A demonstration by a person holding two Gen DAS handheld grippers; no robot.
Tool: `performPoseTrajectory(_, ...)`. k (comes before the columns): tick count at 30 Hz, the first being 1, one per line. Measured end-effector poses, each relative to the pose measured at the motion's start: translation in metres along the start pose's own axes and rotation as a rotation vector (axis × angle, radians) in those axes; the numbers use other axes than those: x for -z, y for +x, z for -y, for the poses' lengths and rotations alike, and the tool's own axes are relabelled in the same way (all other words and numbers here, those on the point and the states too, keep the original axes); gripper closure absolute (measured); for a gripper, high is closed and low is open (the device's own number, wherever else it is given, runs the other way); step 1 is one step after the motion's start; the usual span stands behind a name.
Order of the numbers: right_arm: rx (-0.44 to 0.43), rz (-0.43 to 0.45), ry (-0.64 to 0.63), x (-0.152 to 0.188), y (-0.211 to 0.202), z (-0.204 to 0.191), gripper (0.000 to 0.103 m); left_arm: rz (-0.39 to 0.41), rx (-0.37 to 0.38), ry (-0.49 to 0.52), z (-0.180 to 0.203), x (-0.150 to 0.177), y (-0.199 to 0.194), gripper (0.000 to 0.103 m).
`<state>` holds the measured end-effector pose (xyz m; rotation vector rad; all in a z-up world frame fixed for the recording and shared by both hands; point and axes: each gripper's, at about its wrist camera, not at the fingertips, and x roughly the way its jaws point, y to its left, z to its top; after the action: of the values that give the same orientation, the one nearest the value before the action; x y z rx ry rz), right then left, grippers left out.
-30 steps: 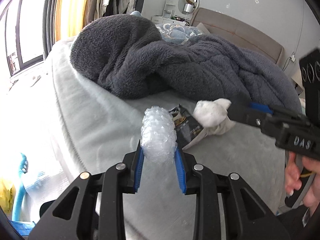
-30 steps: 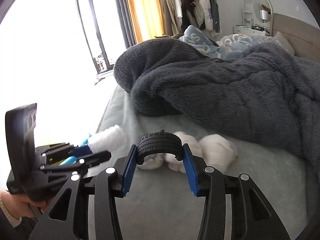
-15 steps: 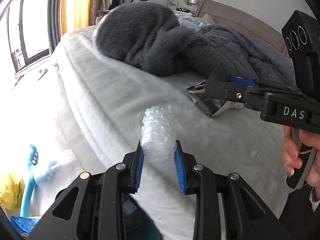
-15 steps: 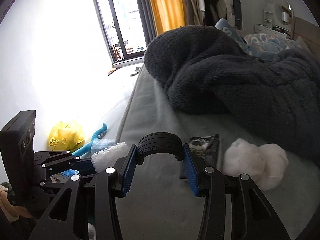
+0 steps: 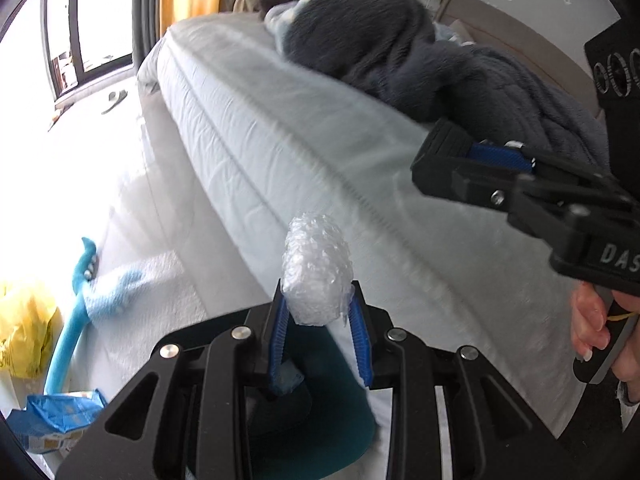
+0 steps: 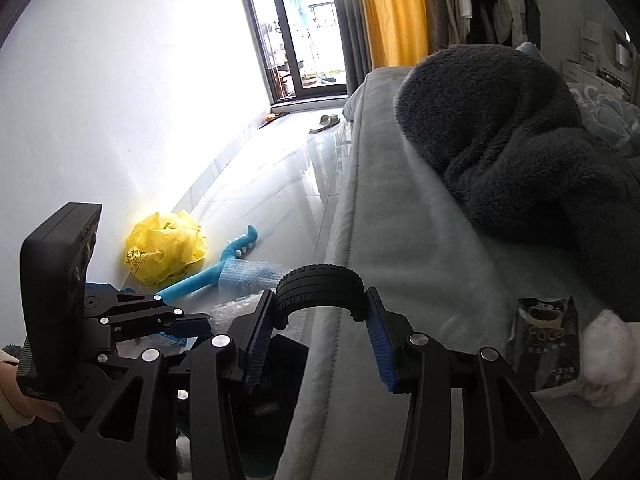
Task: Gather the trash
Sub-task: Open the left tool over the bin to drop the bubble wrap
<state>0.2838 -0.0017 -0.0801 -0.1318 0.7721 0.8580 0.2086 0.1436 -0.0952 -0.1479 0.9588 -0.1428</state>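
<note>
We have swung both grippers off the bed (image 5: 320,152): left gripper (image 5: 318,320) clamps bubble wrap (image 5: 316,272), right gripper (image 6: 320,340) pinches a tyre piece (image 6: 318,286), probably bound for a bin beside the bed.

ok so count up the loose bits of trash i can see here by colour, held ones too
Clear: 2, the bubble wrap wad in the left gripper and the bubble wrap sheet on the floor
Black: 2, the tyre piece in the right gripper and the snack packet on the bed
Yellow: 1, the plastic bag
White: 1, the tissue clump
Total: 6
</note>
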Motion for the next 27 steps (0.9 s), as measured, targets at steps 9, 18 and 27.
performPoseTrajectory(9,-0.028,-0.067,-0.04,0.004,0.032,-0.036,0.057,-0.192,-0.003,-0.109,-0.047,0.034,0.03,0.072)
performPoseTrajectory(18,-0.027,-0.139,-0.053,0.005,0.064,-0.052,0.057,-0.389,-0.021,-0.212,-0.085,0.073,0.059,0.07)
performPoseTrajectory(27,-0.028,-0.234,-0.043,0.015,0.104,-0.068,0.057,-0.441,-0.031,-0.233,-0.099,0.085,0.053,0.042)
